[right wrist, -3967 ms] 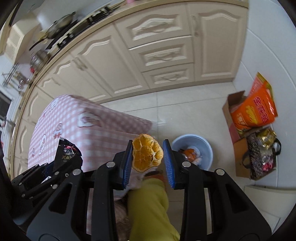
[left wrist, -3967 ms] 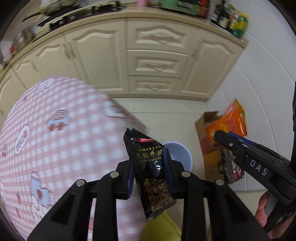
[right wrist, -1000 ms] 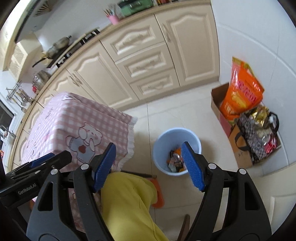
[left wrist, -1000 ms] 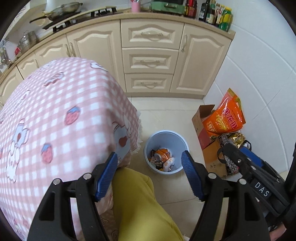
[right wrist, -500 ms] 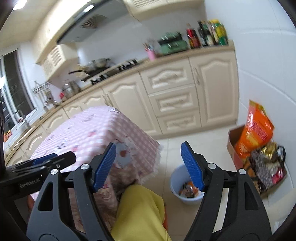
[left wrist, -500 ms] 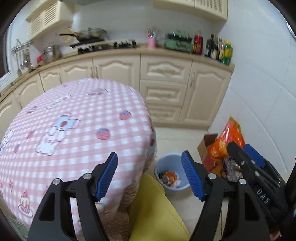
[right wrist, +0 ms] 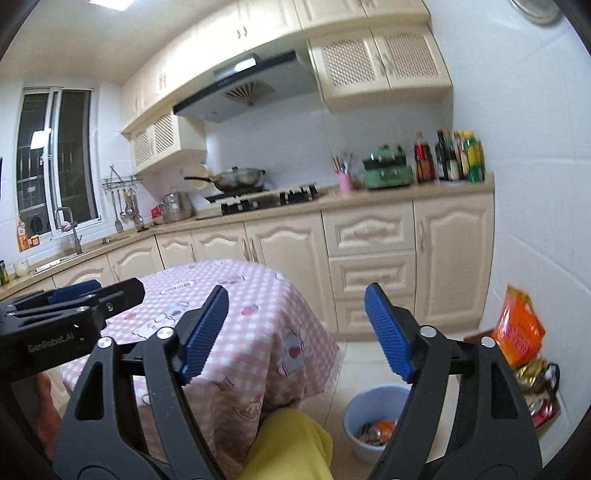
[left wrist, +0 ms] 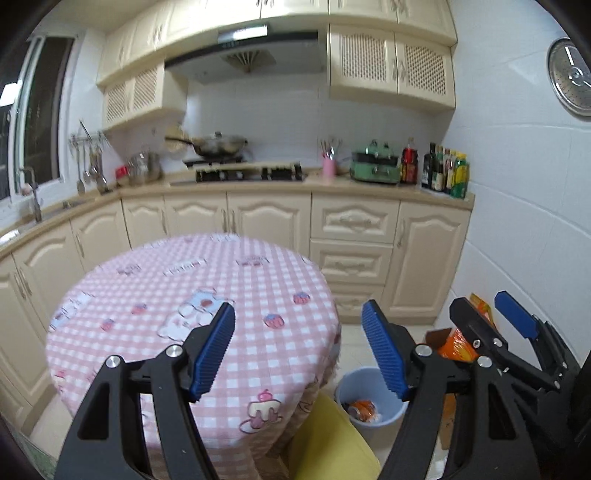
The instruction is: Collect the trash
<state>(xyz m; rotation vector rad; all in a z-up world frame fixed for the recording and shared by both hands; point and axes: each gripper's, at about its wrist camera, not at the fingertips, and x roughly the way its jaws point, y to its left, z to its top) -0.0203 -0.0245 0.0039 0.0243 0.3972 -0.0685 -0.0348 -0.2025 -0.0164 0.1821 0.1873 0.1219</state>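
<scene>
Grippers face the pink checked tablecloth [left wrist: 192, 295]: left gripper [left wrist: 298, 352] wide, empty; right gripper [right wrist: 295, 328] opening, empty. Scan for leftovers; blue plastic bin [right wrist: 369, 413] holds trash.

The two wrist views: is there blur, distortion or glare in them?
Left wrist view: fisheye bends the counter; the wok is smeared by motion. Right wrist view: a ceiling light glares at the top; the bottles look soft and lean with the distortion.
</scene>
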